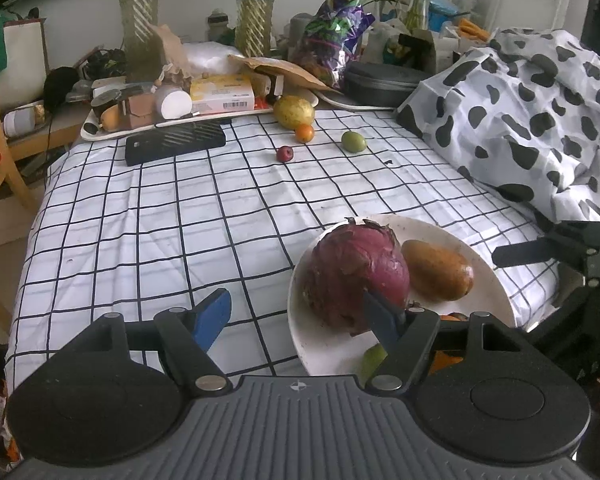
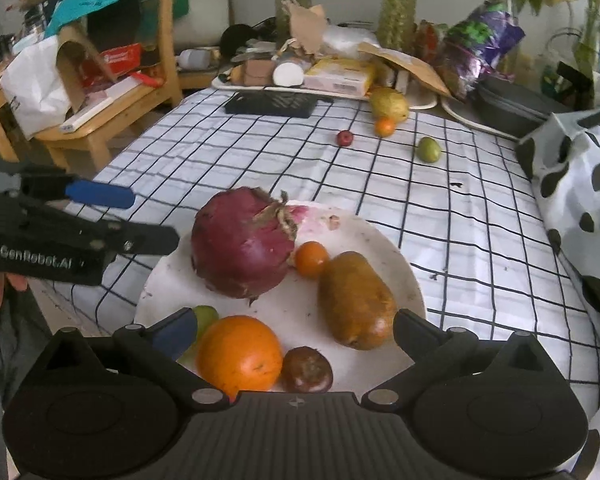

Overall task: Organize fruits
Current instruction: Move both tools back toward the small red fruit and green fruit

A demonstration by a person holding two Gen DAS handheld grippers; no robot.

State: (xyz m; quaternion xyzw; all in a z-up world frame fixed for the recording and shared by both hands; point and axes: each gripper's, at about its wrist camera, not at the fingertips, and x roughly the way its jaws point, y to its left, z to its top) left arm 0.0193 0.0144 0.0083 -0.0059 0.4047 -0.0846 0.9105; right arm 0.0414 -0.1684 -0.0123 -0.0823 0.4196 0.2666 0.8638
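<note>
A white plate (image 2: pixel 384 240) near the table's front edge holds a large purple-red fruit (image 2: pixel 242 242), a brown pear (image 2: pixel 356 300), a big orange (image 2: pixel 240 352), a small orange (image 2: pixel 311 259), a dark plum (image 2: pixel 307 370) and a green fruit (image 2: pixel 205 317). The plate also shows in the left wrist view (image 1: pixel 472 252). Far back lie a yellow-green pear (image 1: pixel 294 112), a small orange fruit (image 1: pixel 304 133), a red fruit (image 1: pixel 285 154) and a green fruit (image 1: pixel 354 141). My left gripper (image 1: pixel 300 320) is open and empty, its right finger by the purple fruit (image 1: pixel 358 272). My right gripper (image 2: pixel 296 332) is open and empty over the plate's near side.
A black flat device (image 1: pixel 175 142) and a cluttered tray (image 1: pixel 100 130) stand at the back of the checked tablecloth (image 1: pixel 180 208). A cow-pattern cloth (image 1: pixel 540 120) is heaped on the right. A wooden chair (image 2: pixel 100 120) stands at the left. Vases and bags line the back.
</note>
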